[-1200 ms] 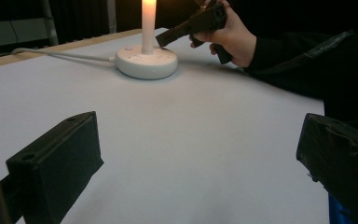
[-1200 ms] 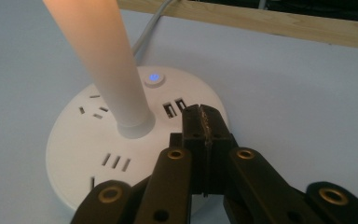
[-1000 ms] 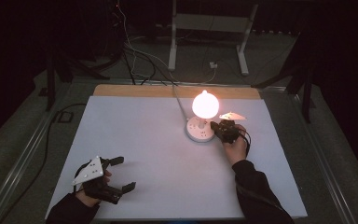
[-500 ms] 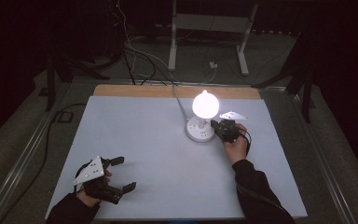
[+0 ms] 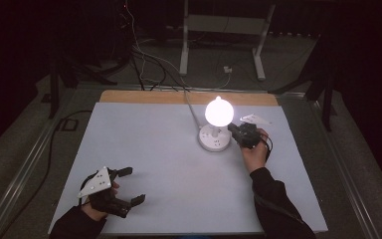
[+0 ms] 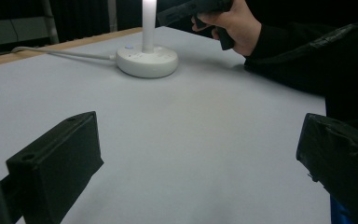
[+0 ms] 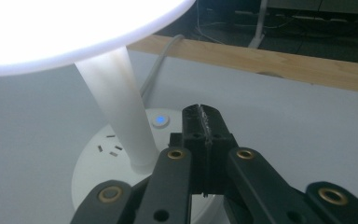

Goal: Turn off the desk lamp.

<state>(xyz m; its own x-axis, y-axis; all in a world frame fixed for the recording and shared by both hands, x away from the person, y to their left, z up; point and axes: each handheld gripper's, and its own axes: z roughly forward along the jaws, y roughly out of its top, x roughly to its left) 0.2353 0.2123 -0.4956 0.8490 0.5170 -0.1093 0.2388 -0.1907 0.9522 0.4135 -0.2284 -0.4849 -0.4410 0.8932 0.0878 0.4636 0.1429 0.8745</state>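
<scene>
Here, right gripper (image 7: pixel 204 122) pressed together over lit lamp (image 5: pixel 217 121) base, left gripper (image 5: pixel 125 185) spread, resting on table (image 5: pixel 179 164).

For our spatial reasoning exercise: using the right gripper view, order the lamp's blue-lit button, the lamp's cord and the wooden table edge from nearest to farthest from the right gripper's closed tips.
1. Blue-lit button, on the lamp base just left of the right gripper tips.
2. Cord, trailing back behind the base.
3. Wooden table edge, along the far side.
</scene>
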